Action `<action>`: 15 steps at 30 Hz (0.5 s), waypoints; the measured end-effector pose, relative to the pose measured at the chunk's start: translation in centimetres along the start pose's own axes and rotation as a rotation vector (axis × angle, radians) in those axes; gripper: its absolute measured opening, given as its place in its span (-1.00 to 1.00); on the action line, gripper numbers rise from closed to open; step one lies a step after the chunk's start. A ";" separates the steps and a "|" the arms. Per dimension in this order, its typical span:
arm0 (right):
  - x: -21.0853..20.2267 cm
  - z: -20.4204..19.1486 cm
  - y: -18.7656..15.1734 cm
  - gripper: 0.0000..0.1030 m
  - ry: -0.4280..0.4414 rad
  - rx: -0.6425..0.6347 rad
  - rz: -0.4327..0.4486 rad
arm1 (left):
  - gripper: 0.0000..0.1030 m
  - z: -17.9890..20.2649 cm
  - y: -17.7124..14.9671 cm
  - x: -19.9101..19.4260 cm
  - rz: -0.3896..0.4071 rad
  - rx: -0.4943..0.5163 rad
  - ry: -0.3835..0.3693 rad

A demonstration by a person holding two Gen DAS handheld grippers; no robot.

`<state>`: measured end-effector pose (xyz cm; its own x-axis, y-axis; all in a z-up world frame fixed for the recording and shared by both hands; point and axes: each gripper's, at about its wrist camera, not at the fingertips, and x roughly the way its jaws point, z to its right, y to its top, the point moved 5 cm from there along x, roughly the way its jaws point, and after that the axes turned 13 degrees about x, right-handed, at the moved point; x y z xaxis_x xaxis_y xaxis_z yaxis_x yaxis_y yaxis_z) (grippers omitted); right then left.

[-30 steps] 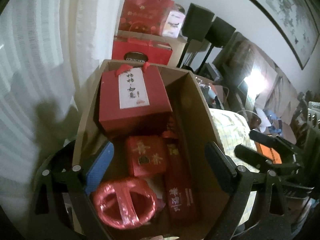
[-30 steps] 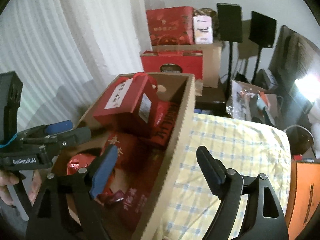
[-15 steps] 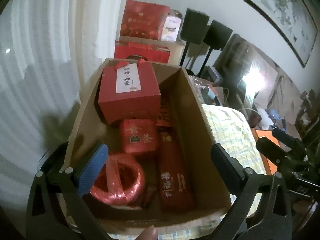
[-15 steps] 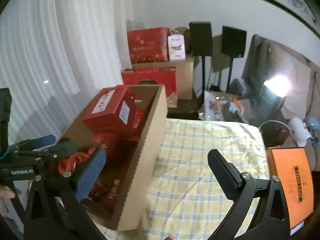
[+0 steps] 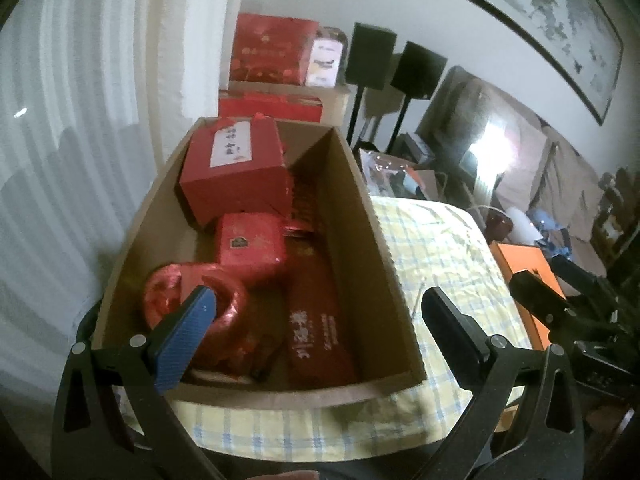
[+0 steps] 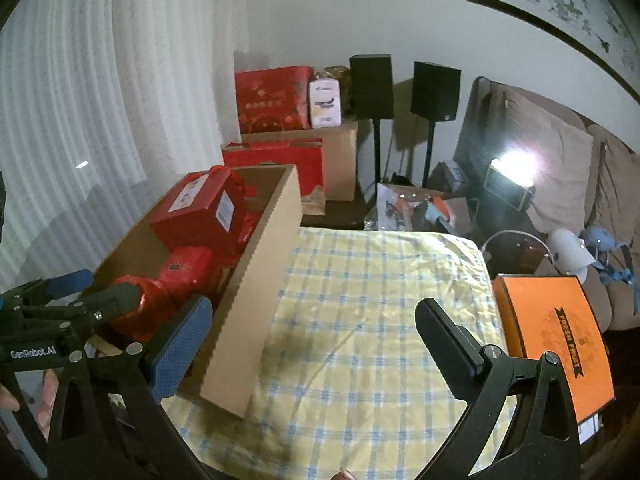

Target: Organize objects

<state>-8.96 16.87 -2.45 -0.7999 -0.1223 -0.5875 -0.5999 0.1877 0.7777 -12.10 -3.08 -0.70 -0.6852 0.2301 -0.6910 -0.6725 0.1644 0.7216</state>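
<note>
I've drawn both tongs back from the cardboard box [image 5: 360,208]. My left tongs [image 5: 316,320] and right tongs [image 6: 316,332] now gape wider, gripping nothing (red packages [image 5: 236,176] remain inside).

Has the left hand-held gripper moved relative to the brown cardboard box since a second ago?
Yes. The left hand-held gripper backed away; the brown cardboard box's near wall now shows.

Two black speakers [image 6: 404,88] on stands stand against the back wall, a framed picture [image 6: 560,4] hangs above, and white curtains [image 6: 100,120] cover the left side.
</note>
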 end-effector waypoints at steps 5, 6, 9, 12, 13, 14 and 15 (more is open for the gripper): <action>-0.7 0.8 -1.1 0.99 -0.018 -0.003 0.004 | 0.99 0.9 -0.8 -0.8 0.012 -0.005 -0.013; -0.8 1.0 -1.3 0.99 -0.019 0.001 0.005 | 0.99 1.0 -0.9 -1.0 0.013 -0.001 -0.009; -1.1 1.4 -1.8 0.99 -0.019 0.013 0.001 | 1.00 1.3 -1.2 -1.6 0.021 0.010 0.012; -1.3 1.9 -2.3 0.99 -0.017 0.028 -0.006 | 1.00 1.7 -1.6 -2.1 0.031 0.007 0.002; -1.5 2.0 -2.5 0.99 -0.020 0.028 -0.005 | 1.00 1.9 -1.8 -2.2 0.031 0.006 -0.002; -1.6 2.1 -2.8 0.99 -0.035 0.025 -0.008 | 1.00 2.0 -1.9 -2.3 0.031 0.006 -0.003; -1.5 2.1 -2.9 0.99 -0.045 0.022 -0.011 | 1.00 2.0 -2.1 -2.4 0.031 0.007 -0.003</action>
<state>-5.99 18.53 -4.23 -0.7912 -0.0805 -0.6062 -0.6082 0.2081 0.7660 -8.48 -2.01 -0.41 -0.7048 0.2384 -0.6681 -0.6489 0.1639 0.7430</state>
